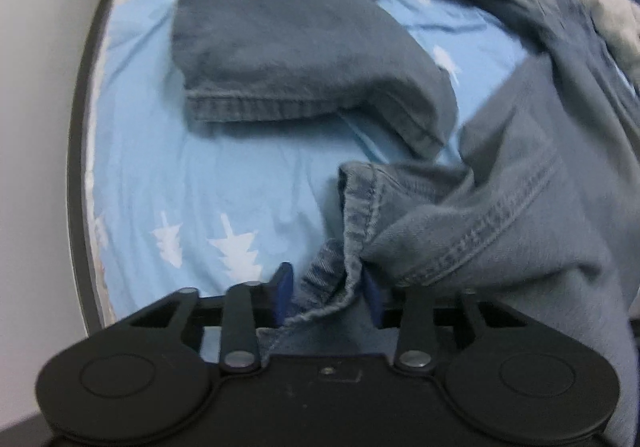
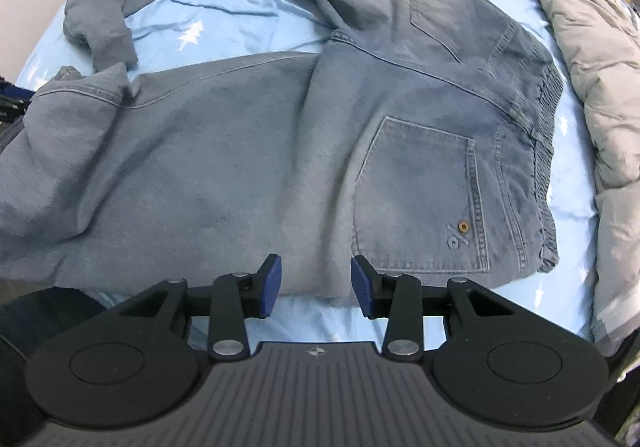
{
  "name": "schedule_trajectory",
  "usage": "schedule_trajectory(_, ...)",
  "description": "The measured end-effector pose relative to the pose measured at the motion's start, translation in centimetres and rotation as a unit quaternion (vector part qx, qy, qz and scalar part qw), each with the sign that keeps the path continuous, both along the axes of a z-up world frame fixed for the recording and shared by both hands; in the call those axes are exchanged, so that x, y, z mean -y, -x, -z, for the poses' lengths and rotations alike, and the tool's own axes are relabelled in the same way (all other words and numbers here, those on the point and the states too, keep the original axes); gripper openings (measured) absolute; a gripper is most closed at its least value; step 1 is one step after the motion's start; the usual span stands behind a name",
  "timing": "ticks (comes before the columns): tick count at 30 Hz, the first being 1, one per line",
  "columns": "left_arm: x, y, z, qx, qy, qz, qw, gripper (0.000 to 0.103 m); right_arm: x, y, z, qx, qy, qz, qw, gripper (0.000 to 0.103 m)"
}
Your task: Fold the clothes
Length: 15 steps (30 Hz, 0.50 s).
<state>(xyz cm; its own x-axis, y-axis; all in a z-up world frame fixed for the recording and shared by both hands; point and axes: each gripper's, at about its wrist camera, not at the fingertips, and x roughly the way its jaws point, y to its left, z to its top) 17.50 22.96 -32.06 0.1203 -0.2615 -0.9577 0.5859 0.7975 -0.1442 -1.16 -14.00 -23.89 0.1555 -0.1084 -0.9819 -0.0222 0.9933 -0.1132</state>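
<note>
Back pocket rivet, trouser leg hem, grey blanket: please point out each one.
Back pocket rivet (image 2: 463, 226), right wrist view, its centre.
Trouser leg hem (image 1: 256, 106), left wrist view, stitched edge.
Grey blanket (image 2: 592, 59), right wrist view, quilted surface.

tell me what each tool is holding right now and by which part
The left tool pinches the jeans at the stitched hem of one leg. The right tool is open over the jeans, holding nothing.

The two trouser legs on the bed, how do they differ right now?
The near leg lies mostly flat and straight; the far leg is bent, its end folded back on itself. The near leg's hem sits bunched between the left gripper pads; the far leg's hem rests untouched on the sheet. Both are the same faded blue denim.
</note>
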Motion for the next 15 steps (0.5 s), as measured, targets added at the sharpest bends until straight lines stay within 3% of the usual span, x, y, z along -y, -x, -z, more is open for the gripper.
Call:
schedule_trajectory(5, -2.0, 0.2, -1.9, 0.002, 0.03, -0.072, 0.997, 0.012, -0.4, -0.5, 0.2, 0.007, -0.008, 0.008, 1.0, 0.041)
schedule_trajectory(8, -4.8, 1.0, -4.4, 0.021, 0.04, -0.142, 0.9888, 0.01, -0.8, -1.2, 0.2, 0.017, -0.015, 0.006, 1.0, 0.041)
schedule_trajectory(11, -8.9, 2.0, -7.2, 0.049, 0.039, -0.231, 0.9709, 0.009, -1.1, -2.1, 0.3, 0.026, -0.022, 0.002, 0.999, 0.041)
schedule_trajectory(15, -14.0, 3.2, -9.3, 0.09, 0.004, -0.333, 0.9386, 0.009, -1.6, -3.1, 0.5, 0.032, -0.024, -0.002, 0.999, 0.041)
